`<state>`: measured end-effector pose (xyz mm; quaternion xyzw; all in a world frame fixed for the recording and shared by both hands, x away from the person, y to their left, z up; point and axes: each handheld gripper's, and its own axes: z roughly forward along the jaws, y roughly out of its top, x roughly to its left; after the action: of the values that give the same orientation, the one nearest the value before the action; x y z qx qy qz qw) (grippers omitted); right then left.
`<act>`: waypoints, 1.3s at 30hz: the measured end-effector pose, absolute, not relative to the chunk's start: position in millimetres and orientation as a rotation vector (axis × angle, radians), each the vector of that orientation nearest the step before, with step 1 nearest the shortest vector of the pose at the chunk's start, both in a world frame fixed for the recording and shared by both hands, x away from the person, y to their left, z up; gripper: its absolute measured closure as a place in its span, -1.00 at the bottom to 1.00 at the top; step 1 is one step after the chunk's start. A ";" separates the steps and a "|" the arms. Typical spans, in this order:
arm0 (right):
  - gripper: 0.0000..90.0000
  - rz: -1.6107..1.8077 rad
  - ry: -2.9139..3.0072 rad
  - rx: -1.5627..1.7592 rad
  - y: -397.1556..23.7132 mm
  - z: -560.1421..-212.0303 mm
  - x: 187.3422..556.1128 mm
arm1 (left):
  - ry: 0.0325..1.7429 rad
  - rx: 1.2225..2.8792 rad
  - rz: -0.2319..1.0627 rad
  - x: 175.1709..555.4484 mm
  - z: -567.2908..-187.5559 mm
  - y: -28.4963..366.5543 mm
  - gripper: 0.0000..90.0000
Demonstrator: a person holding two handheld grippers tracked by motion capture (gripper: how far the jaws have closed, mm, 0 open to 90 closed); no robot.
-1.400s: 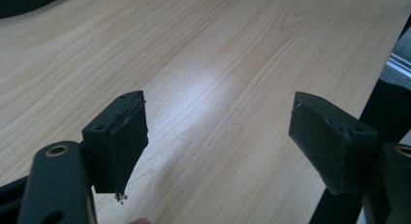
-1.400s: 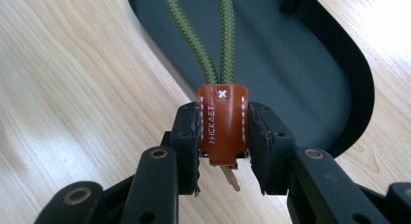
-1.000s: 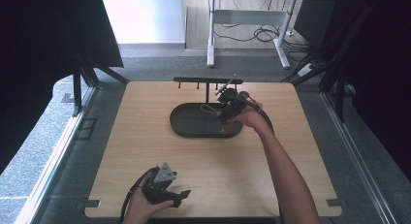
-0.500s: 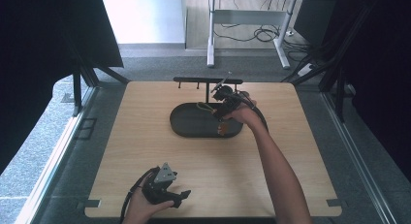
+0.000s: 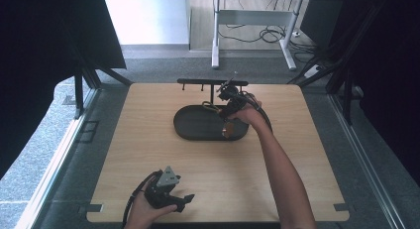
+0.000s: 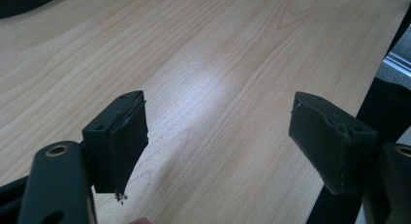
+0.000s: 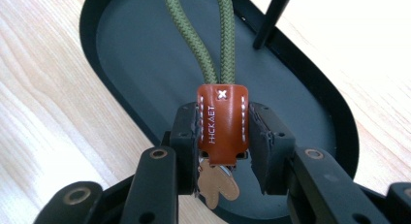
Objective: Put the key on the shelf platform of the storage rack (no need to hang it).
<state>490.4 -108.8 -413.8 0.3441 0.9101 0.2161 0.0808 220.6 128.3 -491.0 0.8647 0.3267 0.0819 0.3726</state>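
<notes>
Evidently a hanging step: right gripper (image 7: 223,136), jaws clamped on the leather key fob (image 7: 222,124), holds it over the black tray (image 7: 135,64); next, loop cord onto the rack (image 5: 213,83) behind. Left gripper (image 6: 218,136) gapes wide, well short of the tray.

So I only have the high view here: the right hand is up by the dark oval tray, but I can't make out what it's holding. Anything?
Observer: Yes. The right gripper is shut on a brown leather key fob, clamped by its sides.
Operator: Is something attached to it?
Observer: An olive-green cord loop runs up from the fob, over the tray.
Operator: Any keys?
Observer: A small tan, bear-shaped charm hangs below the fob; beside it a bit of metal I can't identify.
Operator: And the left gripper near the table's front edge?
Observer: Its fingers are wide apart, with bare wooden table between them.
</notes>
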 end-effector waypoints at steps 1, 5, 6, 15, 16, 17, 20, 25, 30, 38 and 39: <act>0.48 0.646 2.716 1.034 -109.8 -413.8 491.5 | 0.837 2.219 0.212 220.7 -490.6 128.8 -0.51; 0.48 0.648 2.703 1.047 -112.8 -410.4 495.7 | 0.839 2.214 0.214 220.7 -489.6 130.4 -0.50; 0.48 0.648 2.697 1.047 -113.0 -409.3 496.3 | 0.838 2.213 0.214 220.7 -489.5 130.6 -0.50; 0.47 0.642 2.684 1.045 -111.3 -422.9 497.1 | 0.835 2.214 0.215 220.5 -489.4 130.5 -0.50; 0.47 0.642 2.684 1.045 -111.3 -422.9 497.1 | 0.835 2.214 0.215 220.5 -489.4 130.5 -0.51; 0.47 0.639 2.681 1.049 -111.5 -430.1 497.0 | 0.835 2.216 0.214 220.8 -490.0 130.3 -0.51; 0.47 0.642 2.691 1.059 -111.7 -436.9 496.2 | 0.835 2.219 0.212 221.2 -490.8 129.9 -0.50; 0.35 0.643 2.724 1.043 -112.1 -447.1 493.1 | 0.836 2.222 0.211 221.4 -491.6 129.0 -0.51; 0.26 0.627 2.725 1.045 -114.8 -449.3 488.6 | 0.831 2.225 0.210 220.9 -491.5 128.0 -0.51; 0.22 0.665 2.714 1.040 -122.2 -441.3 480.9 | 0.831 2.225 0.207 222.1 -491.6 127.9 -0.51; 0.22 0.670 2.714 1.038 -123.6 -440.4 479.6 | 0.833 2.224 0.206 222.6 -491.5 128.2 -0.51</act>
<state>479.6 -123.6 -440.4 0.3471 0.9072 0.2241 0.0798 222.6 128.2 -491.5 0.8667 0.3247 0.0802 0.3700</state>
